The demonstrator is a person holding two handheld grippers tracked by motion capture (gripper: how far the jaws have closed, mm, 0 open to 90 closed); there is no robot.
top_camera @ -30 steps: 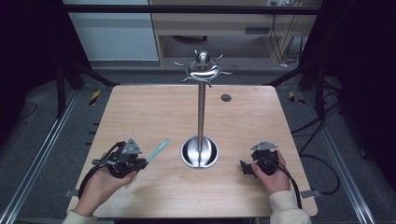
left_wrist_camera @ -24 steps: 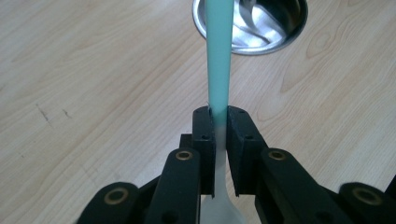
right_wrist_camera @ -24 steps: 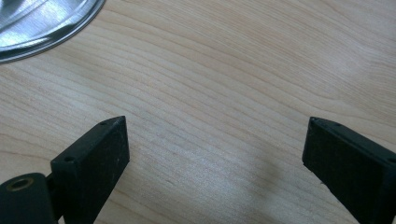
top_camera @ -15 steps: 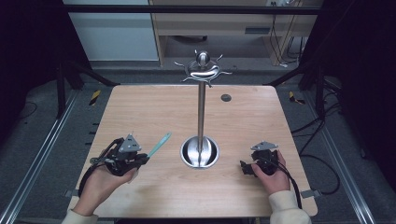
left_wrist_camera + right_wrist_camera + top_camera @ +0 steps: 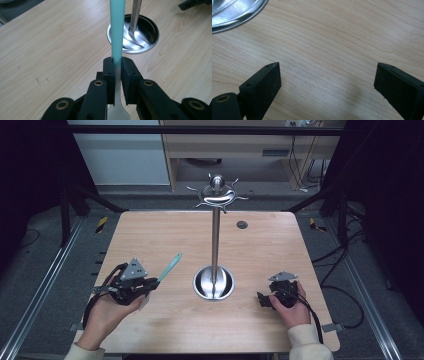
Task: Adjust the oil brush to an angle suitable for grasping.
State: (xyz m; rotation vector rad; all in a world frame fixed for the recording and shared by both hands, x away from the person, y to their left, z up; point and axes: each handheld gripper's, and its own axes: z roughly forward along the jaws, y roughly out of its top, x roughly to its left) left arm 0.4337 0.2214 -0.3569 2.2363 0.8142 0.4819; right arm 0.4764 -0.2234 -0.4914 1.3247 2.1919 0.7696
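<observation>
Gripping teal spatula (image 5: 117,32): left gripper (image 5: 116,65) clamped | right gripper (image 5: 325,75) jaws apart | stand dish (image 5: 200,285) bare

Even overhead light brightens the table (image 5: 150,235), dark surroundings, glare on the steel base (image 5: 147,30).

Matt pale wood-grain table (image 5: 150,235), glossy polished metal stand (image 5: 215,240), smooth teal plastic utensil (image 5: 117,30), matt black fingers (image 5: 262,82).
</observation>
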